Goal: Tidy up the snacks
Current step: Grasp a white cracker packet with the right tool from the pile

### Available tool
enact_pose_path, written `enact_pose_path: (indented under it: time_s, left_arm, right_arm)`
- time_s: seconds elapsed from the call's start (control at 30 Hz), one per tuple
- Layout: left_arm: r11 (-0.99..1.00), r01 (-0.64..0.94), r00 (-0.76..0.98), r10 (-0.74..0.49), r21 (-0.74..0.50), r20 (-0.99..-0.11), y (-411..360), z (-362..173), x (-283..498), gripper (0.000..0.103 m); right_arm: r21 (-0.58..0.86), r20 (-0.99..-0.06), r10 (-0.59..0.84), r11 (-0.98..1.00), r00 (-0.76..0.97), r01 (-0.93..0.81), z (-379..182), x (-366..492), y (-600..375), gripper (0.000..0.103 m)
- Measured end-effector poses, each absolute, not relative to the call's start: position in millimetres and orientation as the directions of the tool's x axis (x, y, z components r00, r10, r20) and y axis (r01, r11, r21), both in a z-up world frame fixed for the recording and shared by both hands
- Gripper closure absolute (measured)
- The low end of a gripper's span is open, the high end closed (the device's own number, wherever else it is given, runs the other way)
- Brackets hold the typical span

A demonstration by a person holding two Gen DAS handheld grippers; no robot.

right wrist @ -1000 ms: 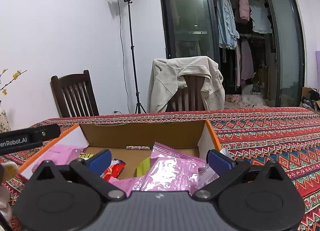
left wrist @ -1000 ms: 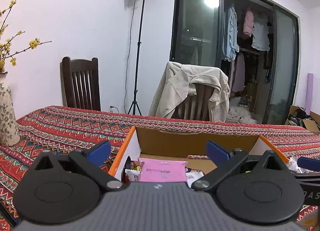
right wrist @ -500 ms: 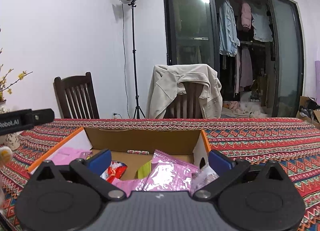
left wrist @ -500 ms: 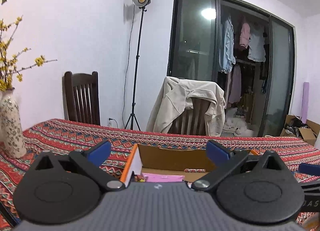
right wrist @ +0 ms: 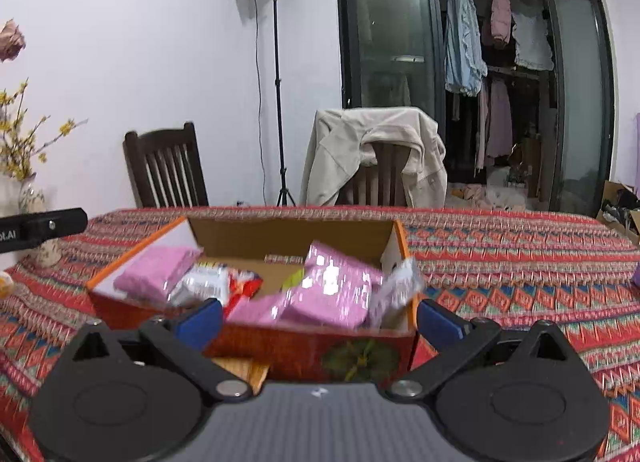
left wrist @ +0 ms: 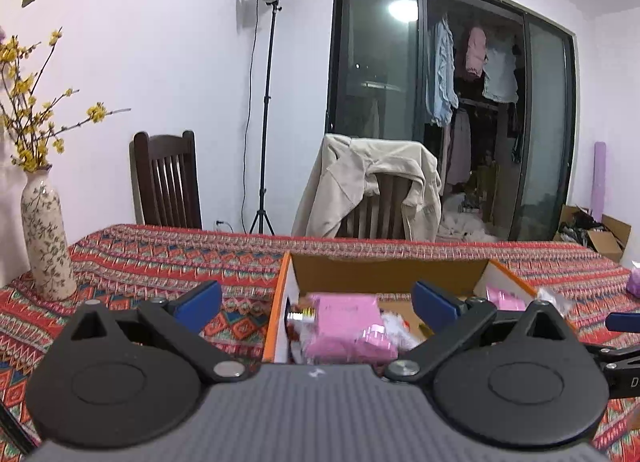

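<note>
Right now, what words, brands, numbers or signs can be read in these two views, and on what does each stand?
"ot.AI": white letters on the black body of the left gripper, cut off at the right wrist view's left edge.
"D": a single white letter on the right gripper at the left wrist view's right edge, the rest cut off.
Print on the snack packets in the cardboard box: too blurred to read.
Nothing else legible.

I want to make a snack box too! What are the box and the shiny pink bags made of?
The box looks like cardboard: matte brown inside, with orange edges. The pink bags look like thin plastic or foil film: they glint and crinkle. Both tongs are open, holding nothing.
</note>
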State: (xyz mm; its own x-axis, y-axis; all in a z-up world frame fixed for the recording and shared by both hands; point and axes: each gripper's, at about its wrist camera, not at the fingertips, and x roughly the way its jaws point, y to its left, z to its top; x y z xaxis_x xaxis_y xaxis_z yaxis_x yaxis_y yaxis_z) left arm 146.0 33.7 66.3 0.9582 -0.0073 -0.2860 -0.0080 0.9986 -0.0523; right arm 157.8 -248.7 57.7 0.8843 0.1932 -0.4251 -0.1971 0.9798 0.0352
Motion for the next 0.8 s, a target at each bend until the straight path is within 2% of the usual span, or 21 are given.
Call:
enact_pose_path:
  time_s: [0.57,0.8]
  left_arm:
    - [0.996,0.004,0.93,-0.037,-0.092,-0.367,52.3,21.9,133.6,0.0]
    - [0.997,0.002,0.929,-0.032,-0.081,-0.37,54.4,17.0,135.3,0.0]
  right_arm:
    - [-0.026,-0.549,0.203,0.966,0.811,-0.259,22.0,138.6,-224.9,0.0]
    - [-0.065,-0.598,0.203,0.952,0.775,-0.3,17.7,155.6,-200.2,0.012]
